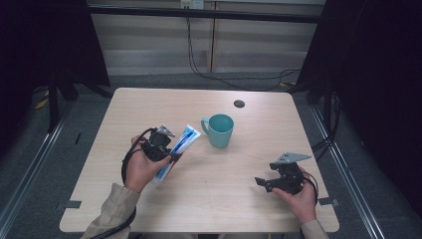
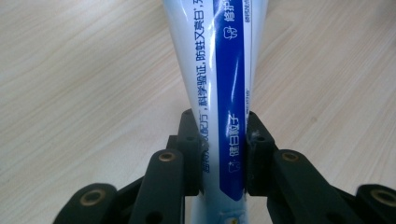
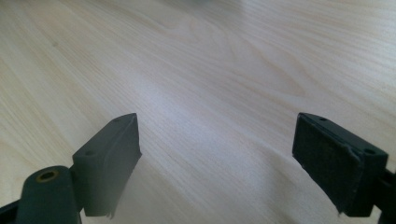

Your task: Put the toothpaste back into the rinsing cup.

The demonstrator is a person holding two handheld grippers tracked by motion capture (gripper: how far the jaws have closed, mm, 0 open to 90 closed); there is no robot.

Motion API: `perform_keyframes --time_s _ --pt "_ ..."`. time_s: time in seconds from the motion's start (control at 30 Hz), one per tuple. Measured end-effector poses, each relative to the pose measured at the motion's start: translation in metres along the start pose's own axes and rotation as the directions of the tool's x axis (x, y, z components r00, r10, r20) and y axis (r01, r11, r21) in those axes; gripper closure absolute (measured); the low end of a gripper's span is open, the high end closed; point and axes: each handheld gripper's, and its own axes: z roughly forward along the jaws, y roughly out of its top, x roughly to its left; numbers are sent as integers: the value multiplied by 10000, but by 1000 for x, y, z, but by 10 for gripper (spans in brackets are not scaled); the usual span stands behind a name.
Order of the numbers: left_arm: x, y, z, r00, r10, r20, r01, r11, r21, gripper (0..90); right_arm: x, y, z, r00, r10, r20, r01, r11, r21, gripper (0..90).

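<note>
Your high view looks forward and down from 6 o'clock; both gripper views skim close above the same surface [image 1: 209, 99].

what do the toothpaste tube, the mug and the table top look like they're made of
Toothpaste tube: probably soft plastic laminate, glossy; light streaks run along its printed blue and white skin, pinched between the left gripper jaws.
Mug: likely glazed ceramic or smooth plastic, teal; too small to tell which.
Table top: pale wood-grain surface, matte, possibly laminate.
</note>
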Motion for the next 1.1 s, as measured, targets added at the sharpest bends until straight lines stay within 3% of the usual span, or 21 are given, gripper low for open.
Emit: perform_keyframes --time_s 0.43,0.73,1.1 --pt "-14 13 7 9999 129 59 -126 9985 -526 736 8 22 -3 9982 486 -351 -489 9988 -74 160" --pt "-23 21 17 9998 151 120 -140 9962 -858 736 11 36 -4 9981 426 -451 -437 9987 -247 167" --pt "-35 29 27 9993 302 238 -282 9963 -815 736 18 57 -2 9966 224 -796 -253 9991 -353 188"
